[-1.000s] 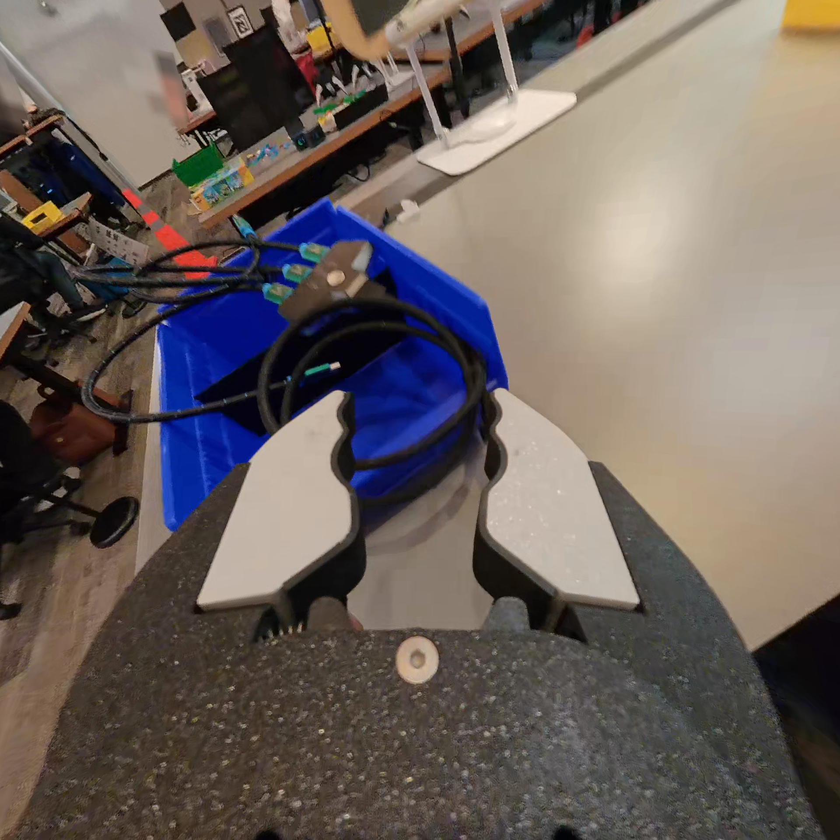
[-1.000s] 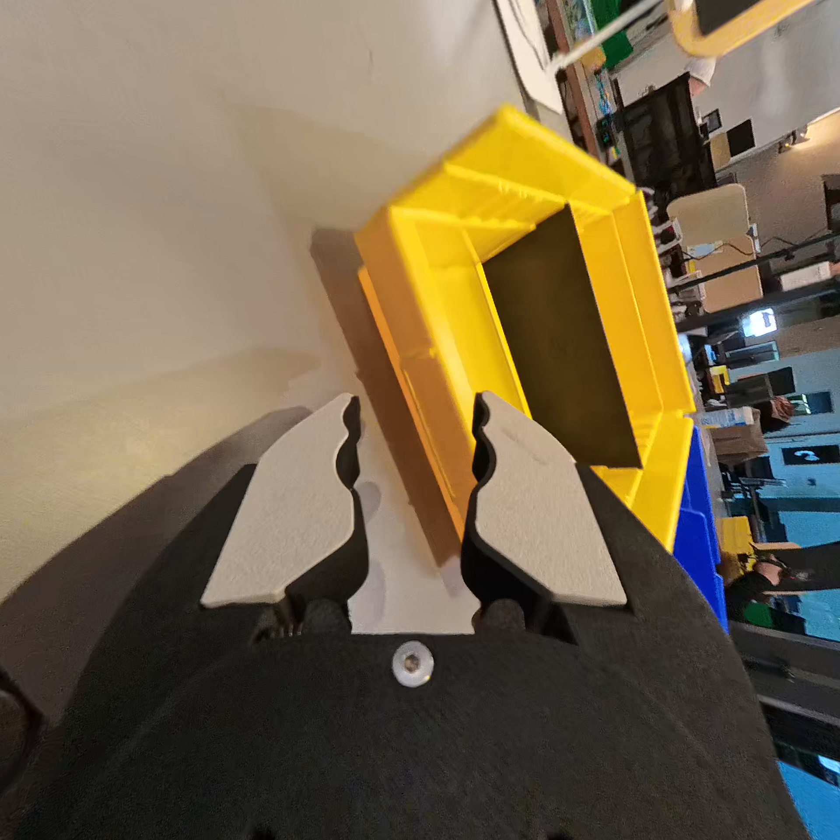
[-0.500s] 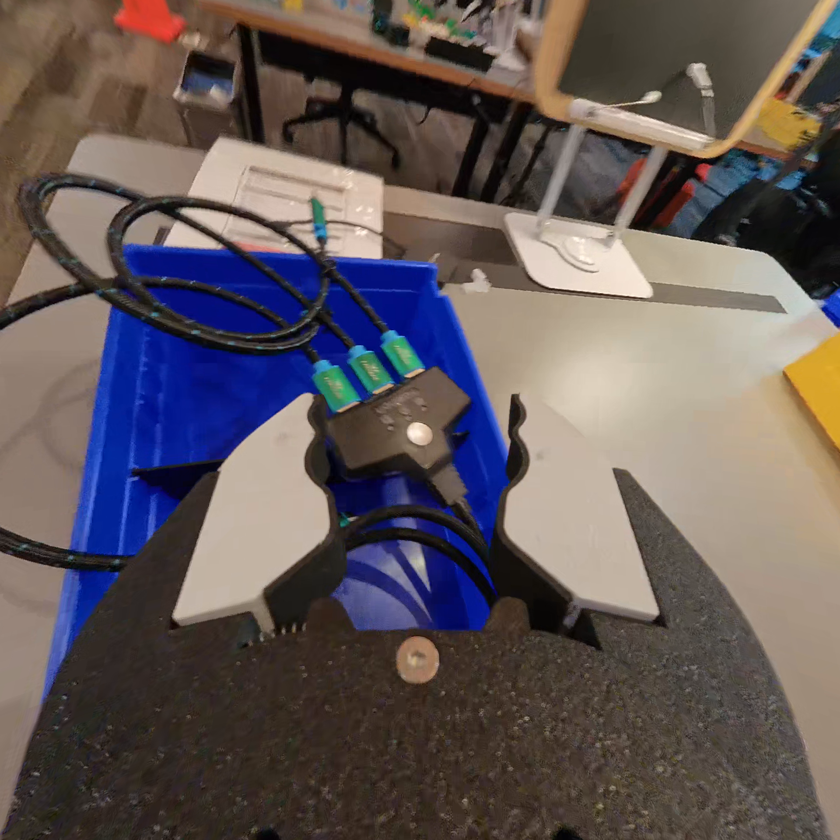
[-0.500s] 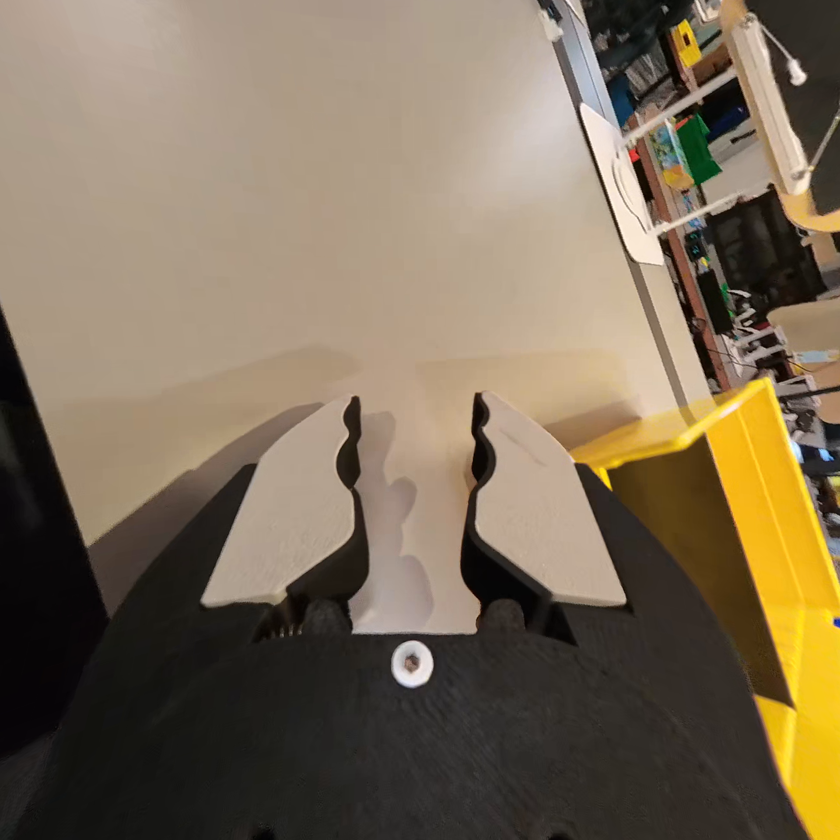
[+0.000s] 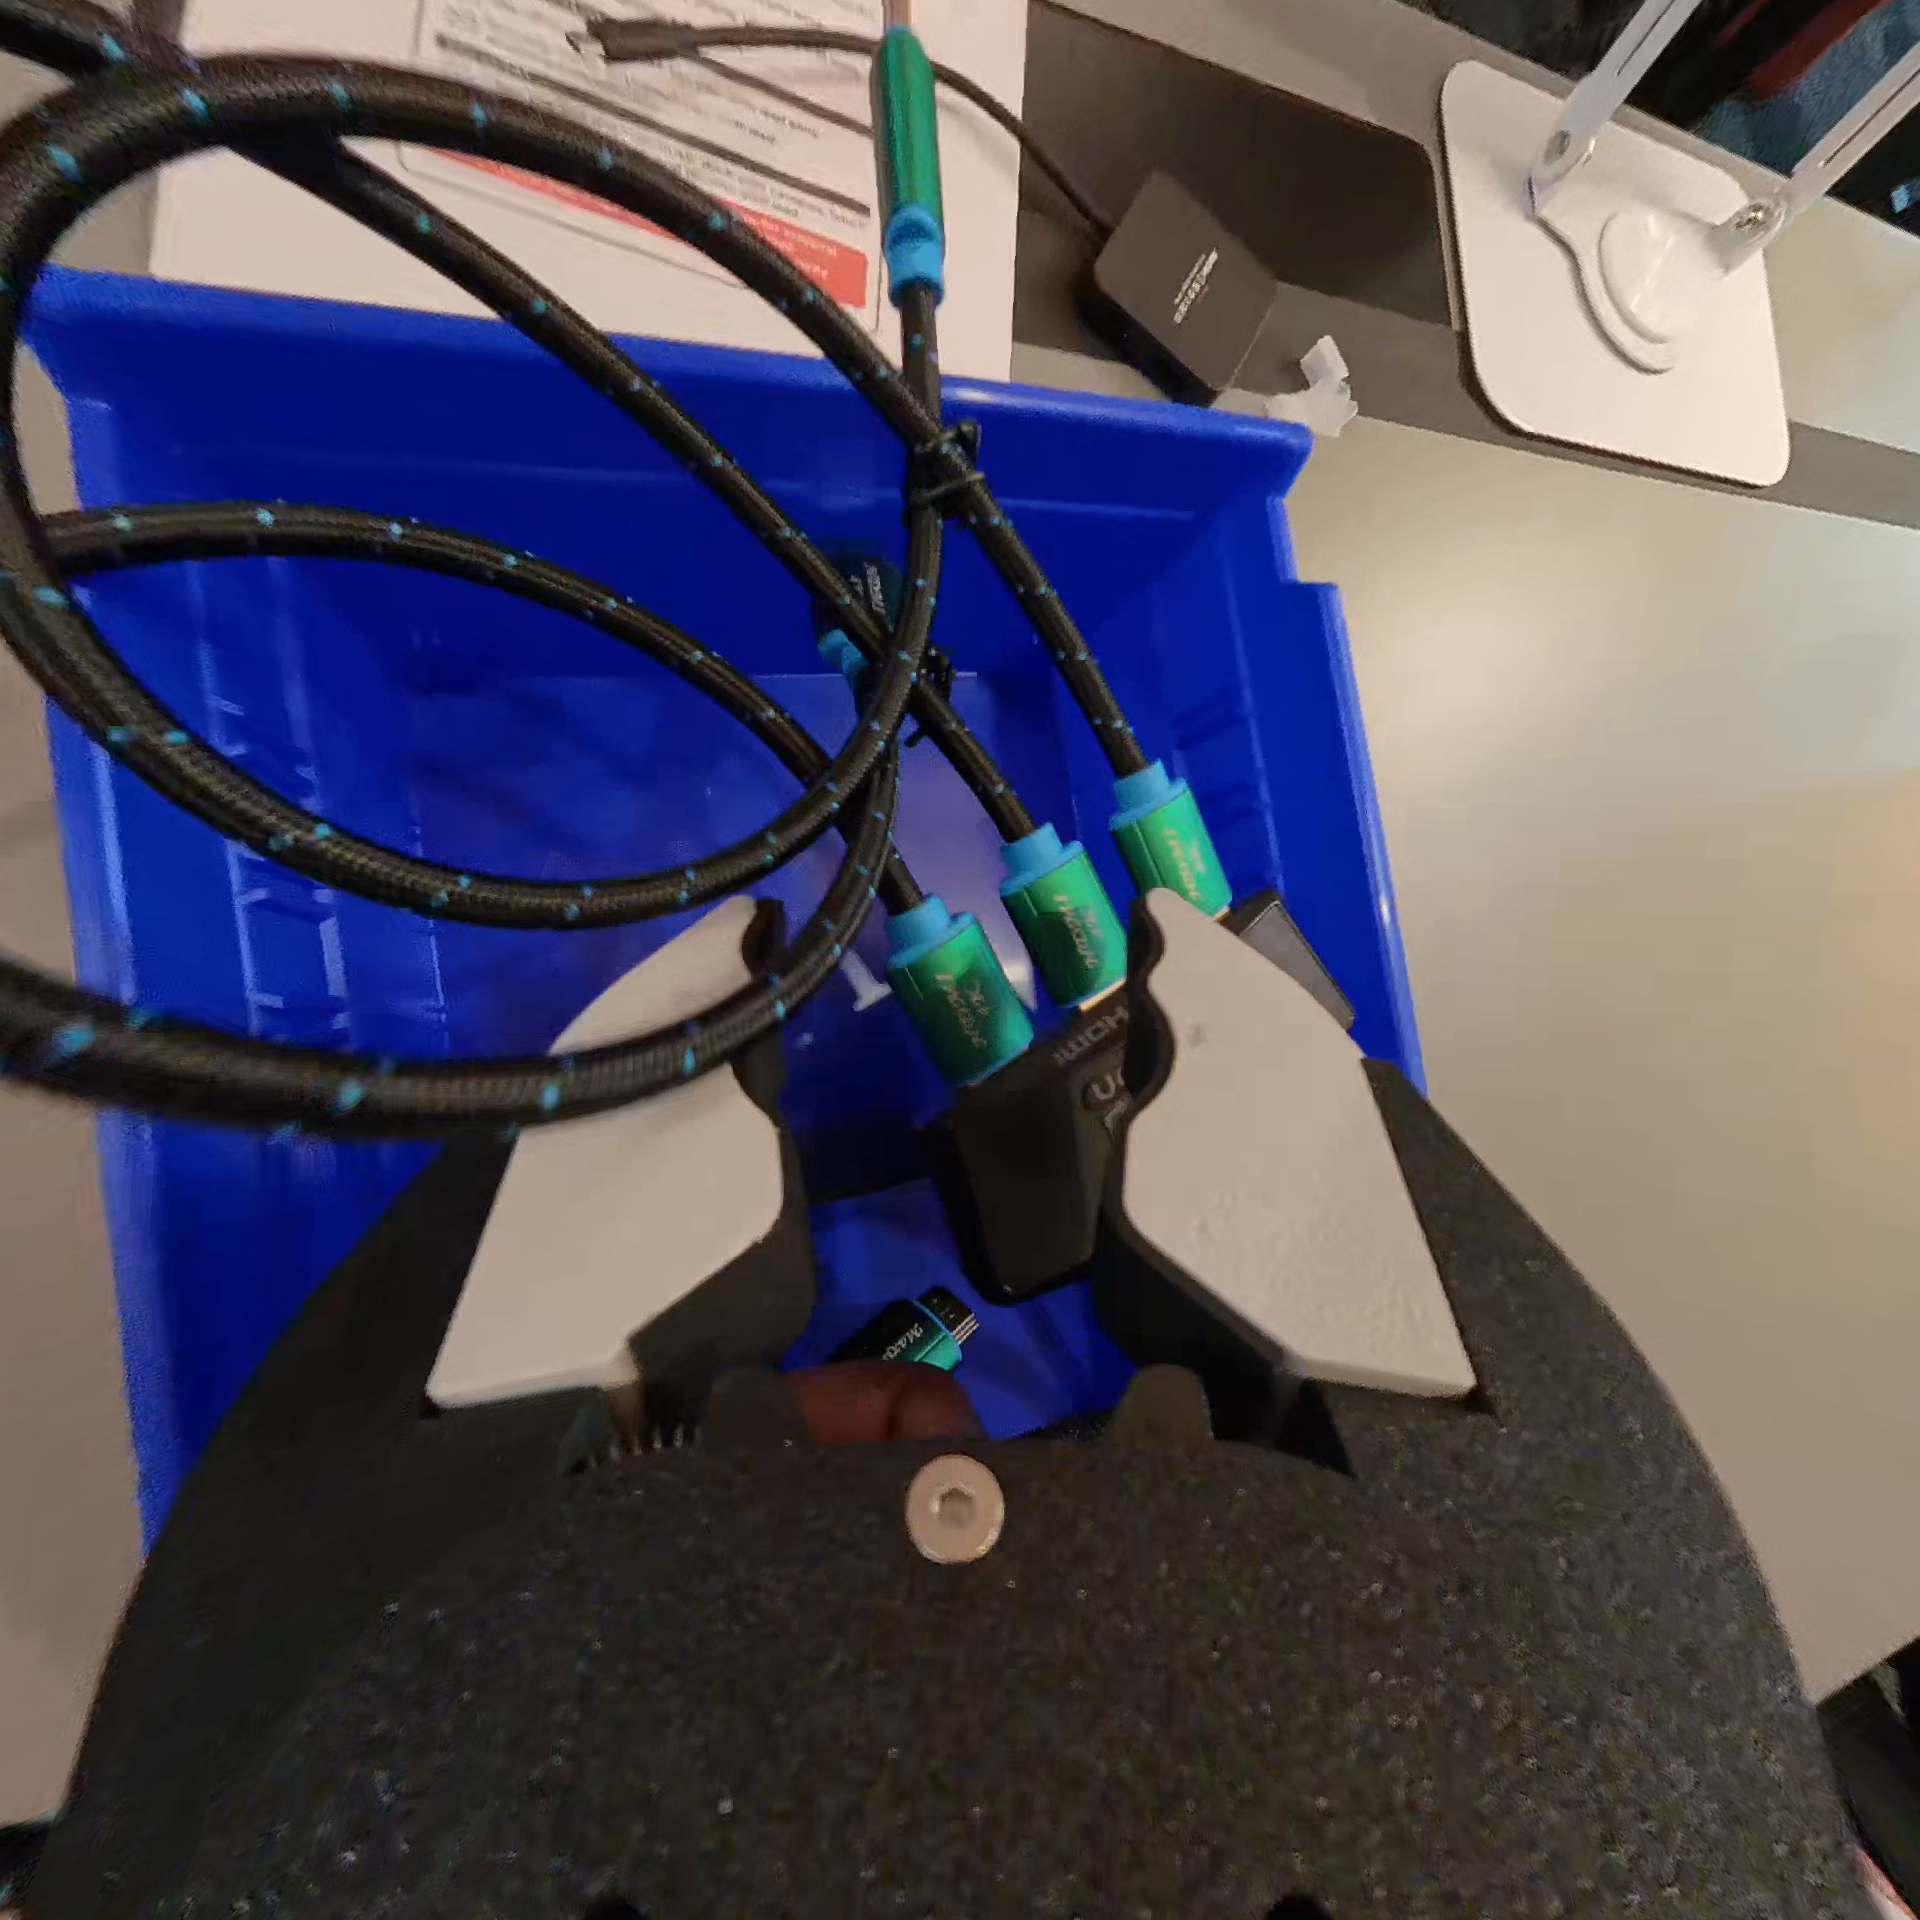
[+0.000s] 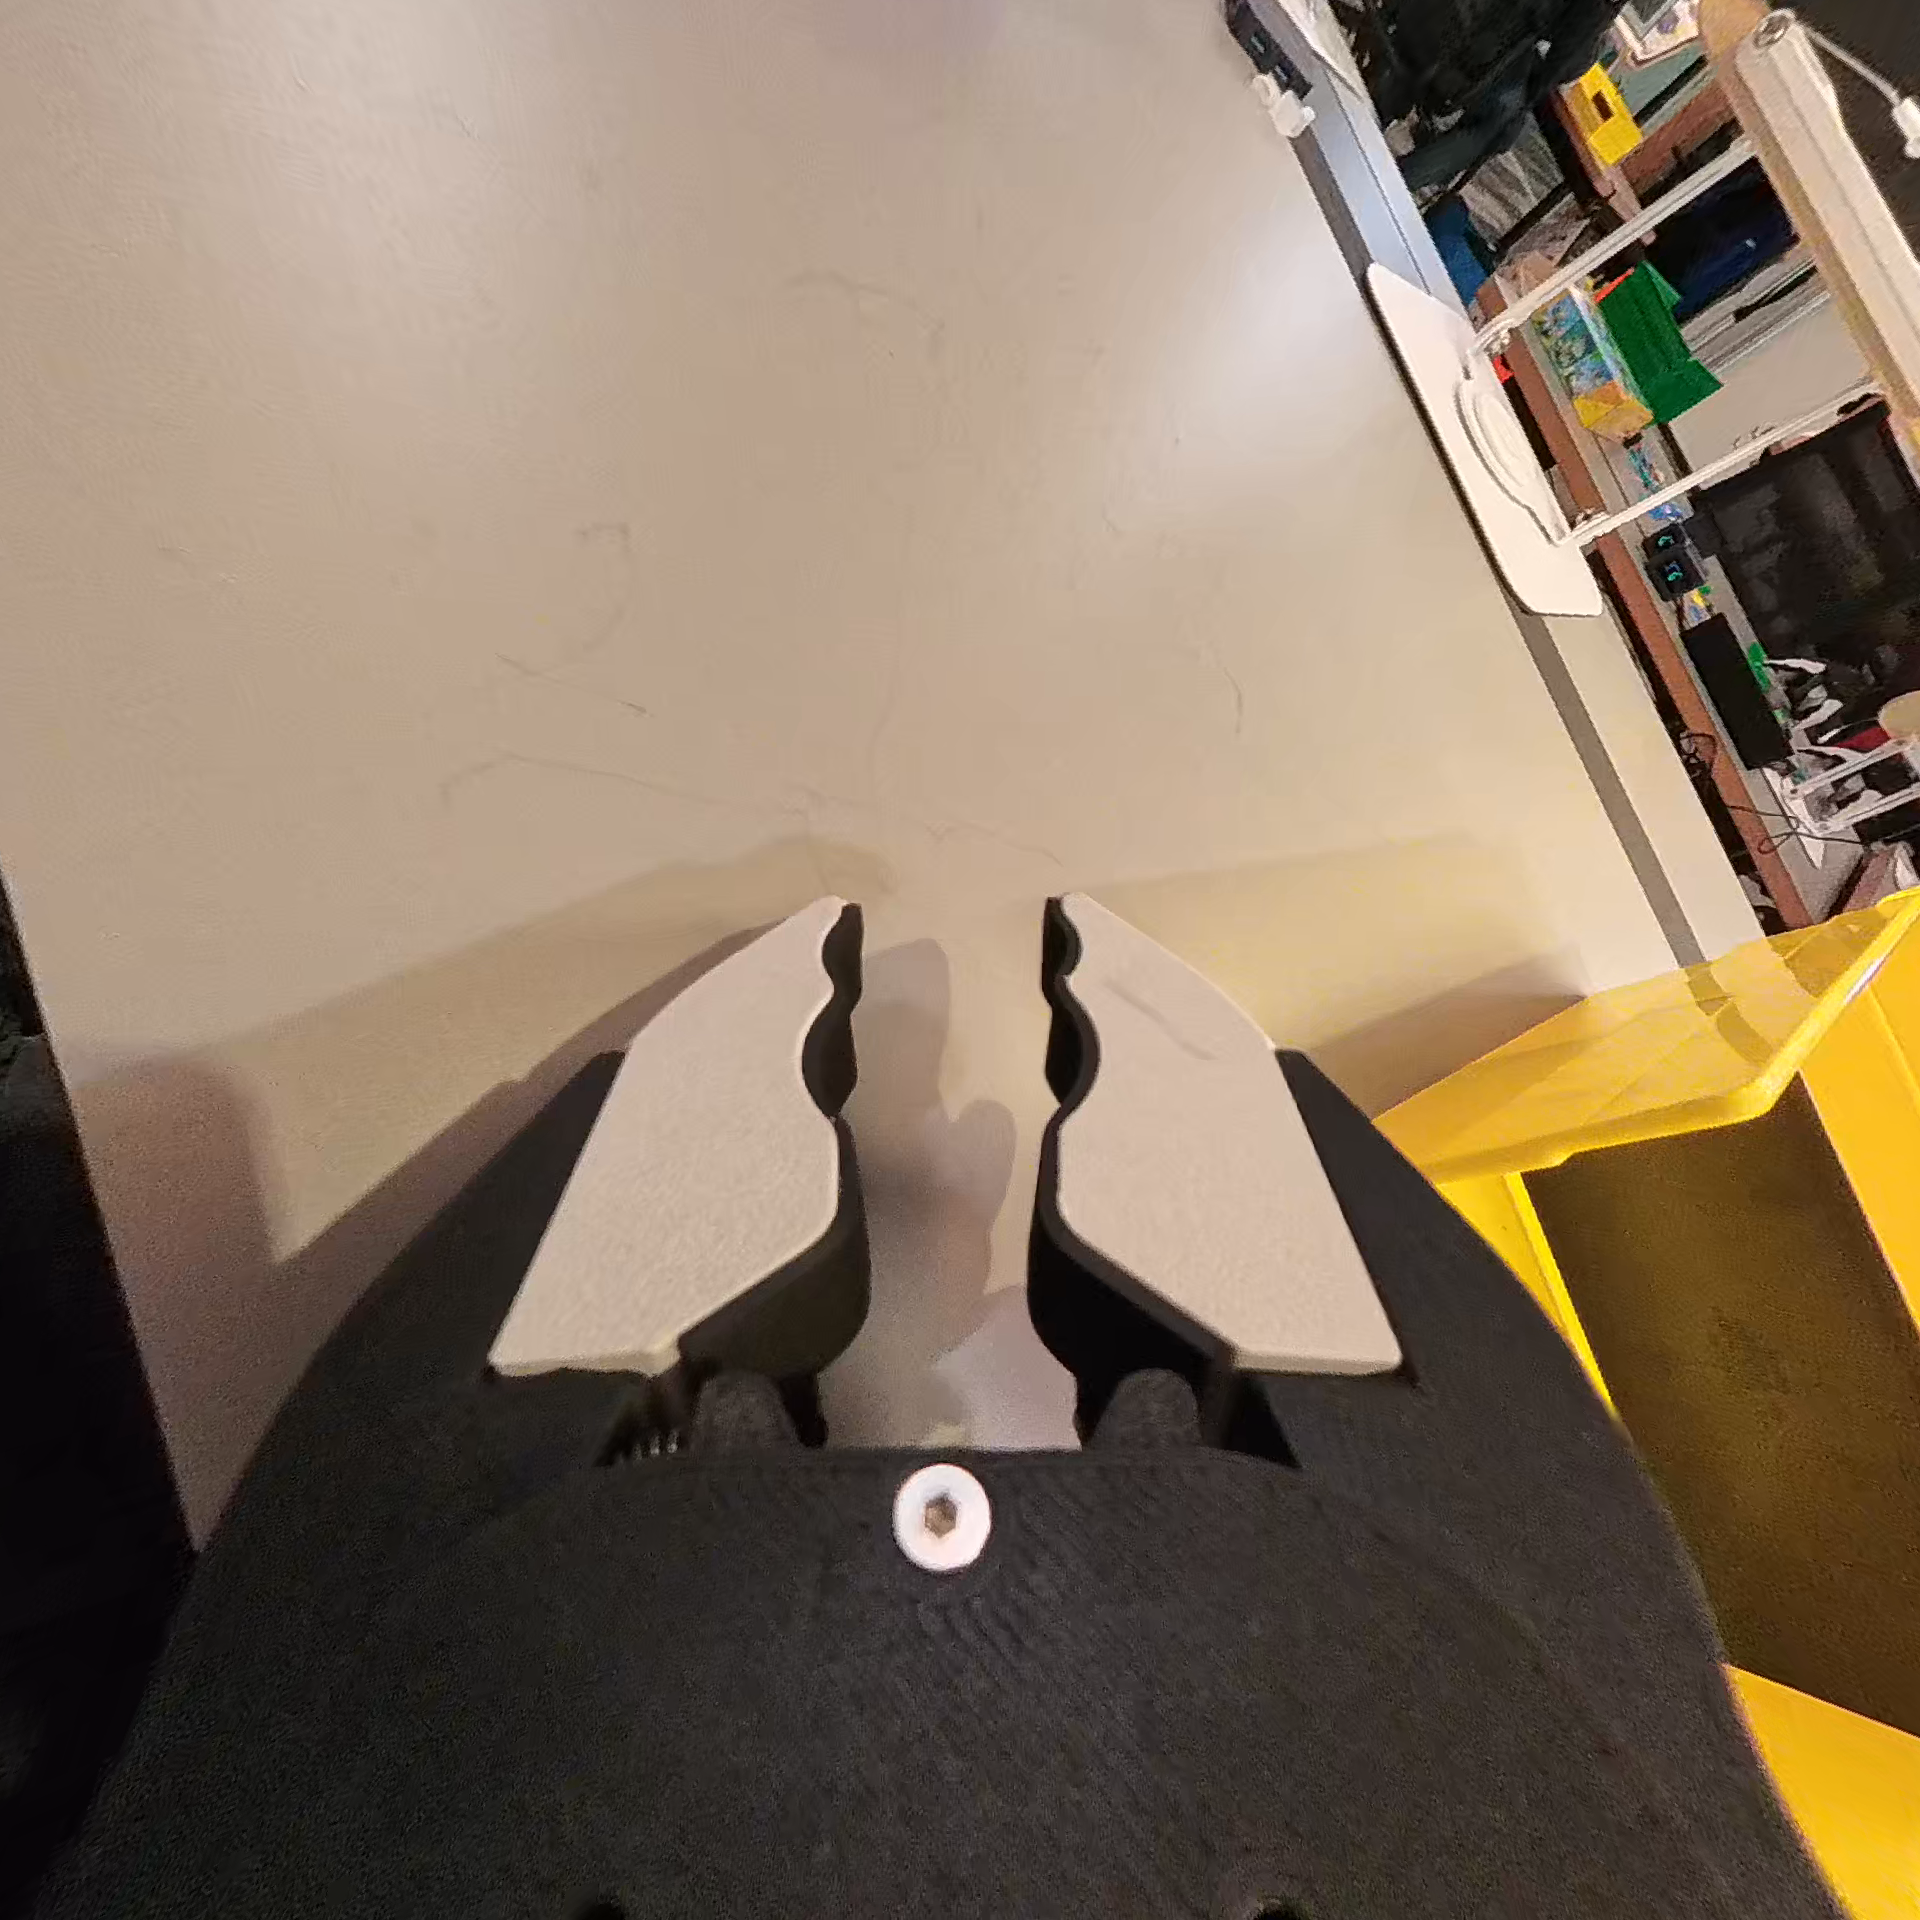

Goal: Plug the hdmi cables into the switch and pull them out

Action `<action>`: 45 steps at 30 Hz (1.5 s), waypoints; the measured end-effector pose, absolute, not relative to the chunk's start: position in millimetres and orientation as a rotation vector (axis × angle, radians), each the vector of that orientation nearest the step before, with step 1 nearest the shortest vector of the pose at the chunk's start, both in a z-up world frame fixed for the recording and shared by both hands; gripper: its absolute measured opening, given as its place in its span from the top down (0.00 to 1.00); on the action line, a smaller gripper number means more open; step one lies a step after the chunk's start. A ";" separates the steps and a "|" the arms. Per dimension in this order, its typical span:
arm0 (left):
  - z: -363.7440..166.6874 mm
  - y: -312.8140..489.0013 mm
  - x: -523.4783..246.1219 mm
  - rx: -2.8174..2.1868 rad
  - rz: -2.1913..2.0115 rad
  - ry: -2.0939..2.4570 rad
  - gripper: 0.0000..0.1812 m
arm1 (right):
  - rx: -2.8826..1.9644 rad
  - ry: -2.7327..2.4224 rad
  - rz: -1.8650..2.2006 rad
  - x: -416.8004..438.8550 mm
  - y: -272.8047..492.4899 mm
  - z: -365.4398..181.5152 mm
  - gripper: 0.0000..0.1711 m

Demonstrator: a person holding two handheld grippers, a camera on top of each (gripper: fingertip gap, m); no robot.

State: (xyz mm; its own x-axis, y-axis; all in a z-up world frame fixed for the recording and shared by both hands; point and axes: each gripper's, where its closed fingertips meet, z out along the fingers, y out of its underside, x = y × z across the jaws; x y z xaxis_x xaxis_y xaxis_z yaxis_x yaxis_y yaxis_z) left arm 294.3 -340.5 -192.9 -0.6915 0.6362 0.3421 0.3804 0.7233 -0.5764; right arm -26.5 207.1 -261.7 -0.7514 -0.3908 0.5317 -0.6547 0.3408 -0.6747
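Beige table (image 5: 1662,831) fills the left wrist view, and a blue bin (image 5: 312,831) stands on it, probably to keep the cables together in one place. Inside the bin the black switch (image 5: 1023,1174) lies with three green plugs (image 5: 1070,935) seated in its side, so pulling out seems to be the step ahead. Braided black cables (image 5: 416,873) loop over the bin's rim, and one loop crosses the left finger. The left hand-held gripper (image 5: 951,925) is wide open and grips nothing; its right finger covers part of the switch, I think to take the body so it stays fixed. A loose green plug (image 5: 920,1340) lies lower in the bin. In the right wrist view the right hand-held gripper (image 6: 951,914) hovers over bare table, partly open and empty, likely waiting, with a yellow bin (image 6: 1662,1060) beside it.
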 end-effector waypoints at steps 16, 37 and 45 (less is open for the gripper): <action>-111.9 -316.1 293.9 -0.705 0.811 -2.045 0.95 | 0.927 -2.303 1.373 -27.3 208.8 -260.4 0.79; 167.2 -89.4 251.0 -1.046 1.414 -1.496 0.92 | 0.942 -2.272 1.424 -3.7 219.6 -251.9 0.73; 46.4 -48.9 157.9 -1.229 1.038 -1.530 0.93 | 0.976 -2.243 1.414 3.6 219.4 -255.3 0.73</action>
State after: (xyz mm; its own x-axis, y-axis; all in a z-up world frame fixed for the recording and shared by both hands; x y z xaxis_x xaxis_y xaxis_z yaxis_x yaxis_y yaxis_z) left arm 157.9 -48.9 46.4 -0.1125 0.9847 0.1333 0.2397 0.1570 -0.9581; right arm 3.6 219.4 -255.3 -0.7179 -0.3792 0.5838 -0.6903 0.2789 -0.6676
